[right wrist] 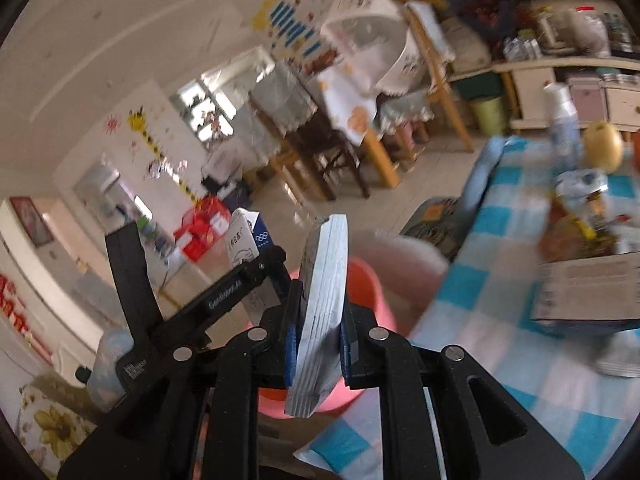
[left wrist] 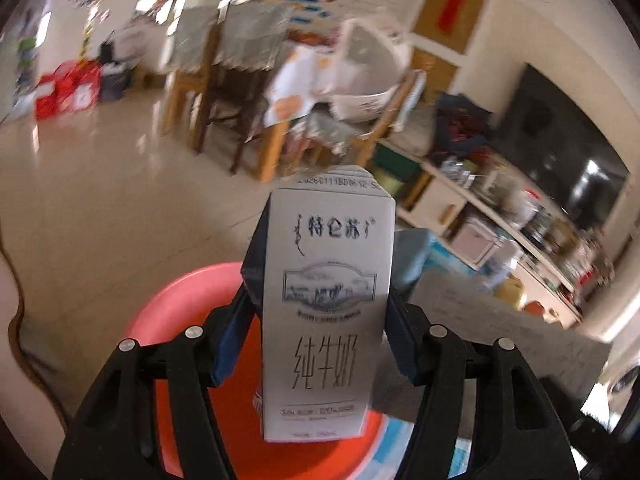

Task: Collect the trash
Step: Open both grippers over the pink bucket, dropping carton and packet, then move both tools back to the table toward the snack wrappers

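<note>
Above the pink basin [left wrist: 168, 312], the left gripper [left wrist: 324, 280] is clenched on an upright milk carton [left wrist: 326, 304], while beside it the right gripper [right wrist: 320, 320] pinches a flattened silver pouch [right wrist: 322, 312] over the basin's rim.

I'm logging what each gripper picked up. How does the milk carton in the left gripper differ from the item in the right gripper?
The milk carton keeps its full boxy shape; the silvery pack looks squashed thin.

The left gripper is spread wide around the carton; the right gripper is pinched nearly closed on the pack.

The carton shows printed text; the pack shows only an edge.

Both hang over the pink basin.
</note>
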{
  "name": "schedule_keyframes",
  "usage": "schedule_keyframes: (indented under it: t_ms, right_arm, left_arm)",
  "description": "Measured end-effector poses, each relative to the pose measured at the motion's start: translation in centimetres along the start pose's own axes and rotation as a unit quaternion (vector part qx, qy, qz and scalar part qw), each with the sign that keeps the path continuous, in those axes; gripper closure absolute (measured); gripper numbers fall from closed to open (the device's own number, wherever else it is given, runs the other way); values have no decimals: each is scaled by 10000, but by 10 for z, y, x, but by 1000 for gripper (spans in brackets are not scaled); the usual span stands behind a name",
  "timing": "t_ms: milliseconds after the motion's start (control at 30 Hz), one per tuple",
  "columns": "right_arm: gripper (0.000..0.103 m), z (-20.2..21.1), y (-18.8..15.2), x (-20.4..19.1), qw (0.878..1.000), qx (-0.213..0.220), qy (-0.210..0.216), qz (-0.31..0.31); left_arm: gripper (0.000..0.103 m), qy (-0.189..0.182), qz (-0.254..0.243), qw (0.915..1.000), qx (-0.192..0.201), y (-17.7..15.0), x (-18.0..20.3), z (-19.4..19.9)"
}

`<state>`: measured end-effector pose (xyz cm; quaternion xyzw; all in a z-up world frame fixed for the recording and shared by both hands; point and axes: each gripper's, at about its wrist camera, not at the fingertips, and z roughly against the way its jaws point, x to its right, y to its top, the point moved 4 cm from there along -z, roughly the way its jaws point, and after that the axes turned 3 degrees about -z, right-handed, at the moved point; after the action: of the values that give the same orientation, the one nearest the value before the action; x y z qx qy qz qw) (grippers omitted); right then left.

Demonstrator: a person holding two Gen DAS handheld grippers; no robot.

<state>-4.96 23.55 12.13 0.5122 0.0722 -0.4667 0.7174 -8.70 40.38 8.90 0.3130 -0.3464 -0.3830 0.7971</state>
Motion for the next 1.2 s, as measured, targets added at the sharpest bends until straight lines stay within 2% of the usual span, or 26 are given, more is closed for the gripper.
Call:
schedule_keyframes:
  t_ms: [133,200,233,267,300,367,433,500,600,667,700,833,1067,1200]
  right_arm:
    - [85,-44,-14,-1,9993,-358,-95,2]
    - [82,-63,-21,2,9980,-572,-247,-52]
    - [81,-70,-24,6,9973,-669,-291,-87]
    - [74,-74,-27,8,9967,-705,-384,-83]
    - [67,-75,-30,12,9961,-717,-518,-77]
    - [42,-72,-34,17,9957,-668,-631,-98]
    - [33,-62,-35,21,9956,-527,-774,-74]
    - [30,-51,-35,23,9944,-415,-972,59]
    - [25,-34,-36,26,9918,-217,-1234,236]
    - [17,-25,-37,27,9903,-131,-1349,296]
    - [16,-19,-38,28,9893,-69,-1414,349]
    - [13,-1,-42,29,9849,109,-1632,564]
    - [12,23,-44,35,9819,255,-1761,642]
    - [12,39,-46,44,9806,322,-1833,625]
  left_arm:
    - [37,396,93,9989,-232,-1,-19,-9]
    - [37,441,156,9986,-258,-2,-28,-11]
    - [32,478,191,9984,-252,-1,-31,-11]
    - [25,534,195,9981,-237,-1,-33,-12]
    - [24,631,183,9976,-201,0,-36,-12]
    - [21,706,150,9973,-157,0,-37,-10]
    - [19,707,105,9974,6,1,-36,-6]
    - [15,641,-6,9977,198,2,-29,-1]
    - [11,496,-385,9960,637,5,-11,9]
    - [11,454,-654,9929,886,5,3,14]
    - [11,372,-826,9909,994,4,12,18]
    - [11,83,-1069,9894,978,3,34,17]
    - [11,-194,-1278,9899,587,-5,58,9]
    - [11,-346,-1412,9881,500,-14,70,8]
